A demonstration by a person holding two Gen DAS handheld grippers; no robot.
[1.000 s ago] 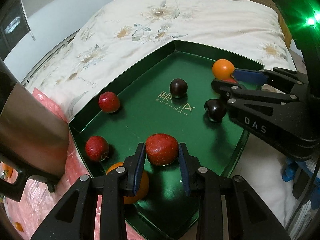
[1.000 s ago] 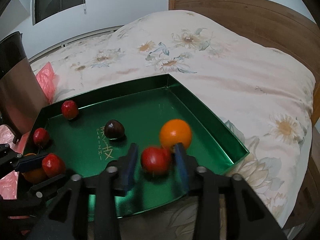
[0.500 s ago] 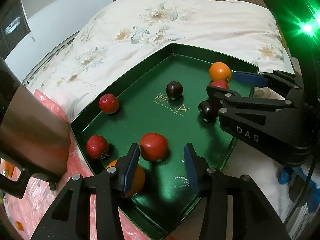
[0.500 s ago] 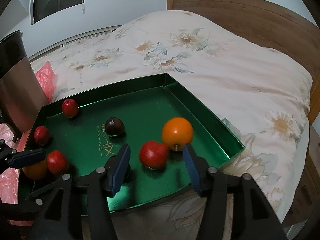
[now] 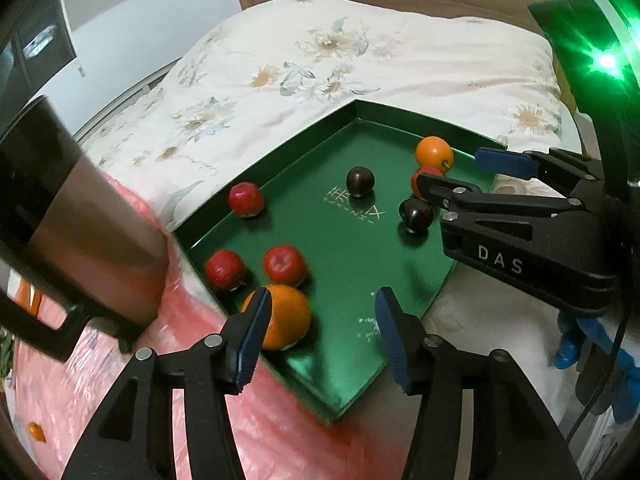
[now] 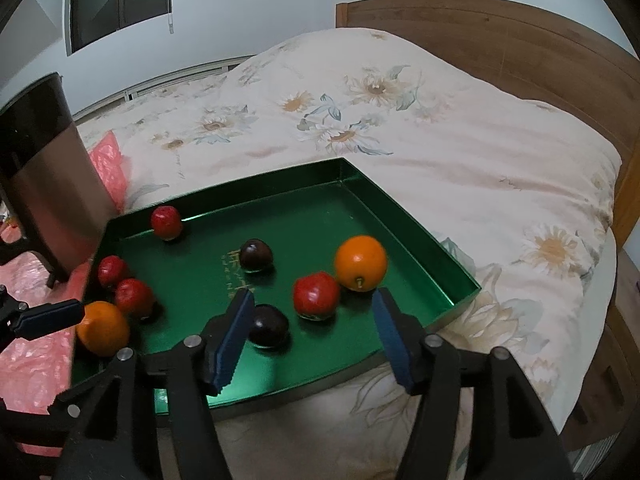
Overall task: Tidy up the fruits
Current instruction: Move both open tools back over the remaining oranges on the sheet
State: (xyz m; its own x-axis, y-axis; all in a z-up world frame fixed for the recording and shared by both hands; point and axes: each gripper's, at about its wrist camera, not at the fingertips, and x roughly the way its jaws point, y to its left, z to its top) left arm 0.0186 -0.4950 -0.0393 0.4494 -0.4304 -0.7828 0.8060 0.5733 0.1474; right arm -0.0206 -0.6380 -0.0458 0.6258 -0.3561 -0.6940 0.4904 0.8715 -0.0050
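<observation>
Both grippers have just let go of a red fruit each, and both fruits now sit free on the green tray (image 6: 404,216).

A second ago the left gripper (image 5: 320,320) was clamped on a red fruit (image 5: 285,265). Its jaws are opening now with nothing between them, and that fruit rests near the tray's left corner, just beside a second red one (image 5: 225,274) and touching or nearly touching an orange (image 5: 286,318) at the tray's near-left wall. A third red fruit (image 5: 245,199) lies farther along that wall.

The right gripper (image 6: 312,328) held its own red fruit (image 6: 316,295) a second ago. Its jaws are also opening and stand wide; that fruit lies on the tray floor beyond the pads, free of them, against another orange (image 6: 361,263) near the tray's right wall. 1 dark plum (image 6: 269,325) sits just beside the left pad, and another plum (image 6: 256,255) is at the tray's middle, by the gold lettering.

So 8 fruits are on the tray: 4 red, 2 oranges, 2 plums. I judge this pair of placements done. A small orange (image 5: 36,432) shows on the pink plastic (image 5: 280,420) well left of the tray, so more may remain to fetch. Round fruit on a smooth tray over soft bedding may roll.
</observation>
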